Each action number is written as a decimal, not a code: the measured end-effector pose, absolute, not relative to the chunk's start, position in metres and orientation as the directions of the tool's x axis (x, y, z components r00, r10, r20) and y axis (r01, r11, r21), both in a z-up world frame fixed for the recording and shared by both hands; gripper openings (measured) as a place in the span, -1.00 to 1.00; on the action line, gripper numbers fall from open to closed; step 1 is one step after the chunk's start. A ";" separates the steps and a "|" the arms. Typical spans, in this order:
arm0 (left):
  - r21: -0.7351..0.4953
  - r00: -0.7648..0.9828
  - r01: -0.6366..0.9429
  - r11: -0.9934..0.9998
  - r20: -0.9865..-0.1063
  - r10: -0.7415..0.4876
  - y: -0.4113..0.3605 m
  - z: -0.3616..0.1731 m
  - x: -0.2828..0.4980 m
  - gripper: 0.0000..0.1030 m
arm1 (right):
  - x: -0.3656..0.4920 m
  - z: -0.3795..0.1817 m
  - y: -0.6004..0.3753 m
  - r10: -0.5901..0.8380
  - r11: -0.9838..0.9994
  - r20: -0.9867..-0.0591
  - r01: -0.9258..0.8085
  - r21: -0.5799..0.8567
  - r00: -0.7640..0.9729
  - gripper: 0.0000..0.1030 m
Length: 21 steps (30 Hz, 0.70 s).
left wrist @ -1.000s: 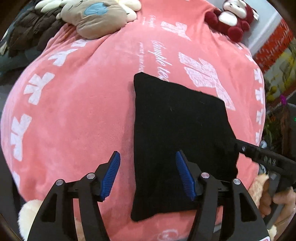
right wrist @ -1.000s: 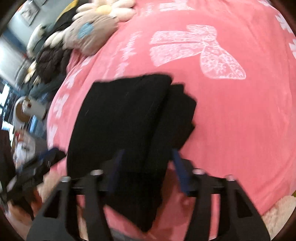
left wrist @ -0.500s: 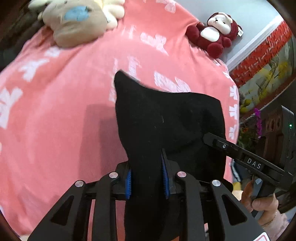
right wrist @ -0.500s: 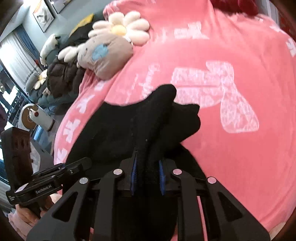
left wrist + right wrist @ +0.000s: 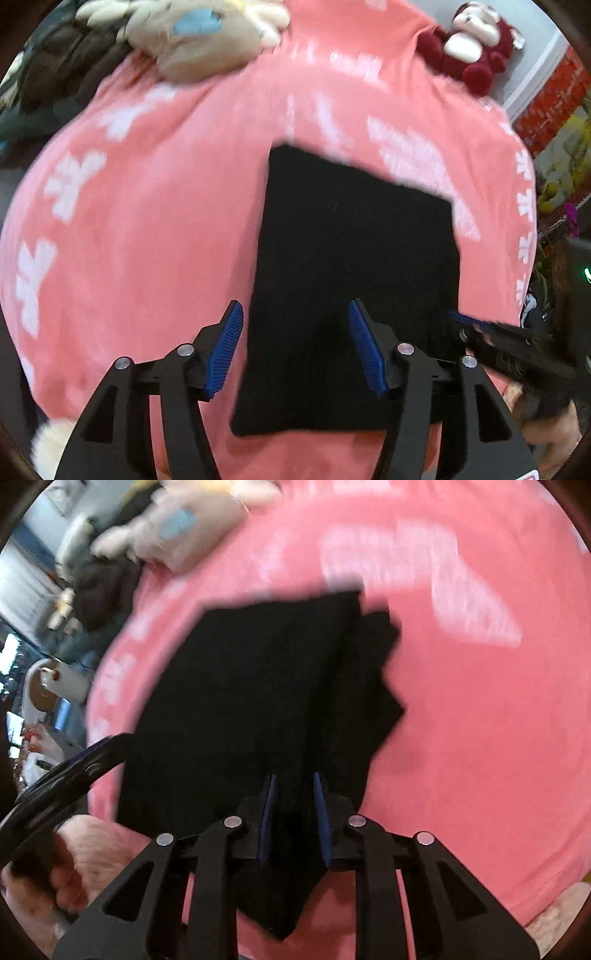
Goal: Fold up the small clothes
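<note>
A small black garment lies folded flat as a rough rectangle on the pink blanket. My left gripper is open above its near left edge, the right finger over the cloth and the left finger over the blanket. In the right wrist view the garment shows a stepped right edge. My right gripper is closed on a raised fold of the cloth at its near edge. The right gripper's tip shows in the left wrist view at the garment's right edge.
A beige plush toy and a red and white plush toy lie at the far end of the blanket. Dark clothes are piled at the far left. A white chair stands off the bed's left side.
My left gripper was shut on the lifted garment half a second ago; it has let go and opened, and the cloth lies flat again. My right gripper still pinches the cloth.
</note>
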<state>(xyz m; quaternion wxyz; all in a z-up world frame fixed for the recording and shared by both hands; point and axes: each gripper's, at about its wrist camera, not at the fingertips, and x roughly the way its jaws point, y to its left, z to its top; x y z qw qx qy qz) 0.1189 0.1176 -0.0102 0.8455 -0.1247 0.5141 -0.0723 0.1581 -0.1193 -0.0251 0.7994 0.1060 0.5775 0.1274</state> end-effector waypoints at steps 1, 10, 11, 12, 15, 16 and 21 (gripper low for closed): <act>-0.294 0.437 -0.023 0.956 -0.863 -0.255 0.118 -0.016 0.114 0.10 | 0.161 -0.021 -0.122 0.340 0.939 -0.888 -0.060 0.338 0.310 -0.58; -0.312 0.310 -0.107 0.944 -0.913 -0.266 0.113 -0.049 0.101 0.15 | 0.175 -0.008 -0.101 0.254 0.965 -0.920 -0.145 0.219 0.299 -0.55; -0.279 0.326 -0.094 0.956 -0.916 -0.235 0.110 -0.040 0.097 0.08 | 0.160 0.006 -0.098 0.236 0.967 -0.908 -0.174 0.185 0.345 -0.52; -0.250 0.350 -0.069 0.966 -0.913 -0.211 0.107 -0.030 0.092 0.07 | 0.147 0.016 -0.100 0.218 0.969 -0.901 -0.189 0.156 0.374 -0.38; -0.163 0.404 -0.009 0.987 -0.903 -0.146 0.093 -0.006 0.072 0.13 | 0.098 0.031 -0.099 0.182 0.974 -0.875 -0.205 0.097 0.449 0.22; -0.141 0.416 -0.001 0.990 -0.900 -0.128 0.088 -0.002 0.066 0.15 | 0.082 0.033 -0.099 0.165 0.975 -0.866 -0.210 0.071 0.473 0.22; -0.132 0.457 0.016 0.991 -0.881 -0.124 0.061 0.006 0.036 0.33 | 0.029 0.023 -0.113 0.101 0.989 -0.811 -0.144 0.021 0.576 0.60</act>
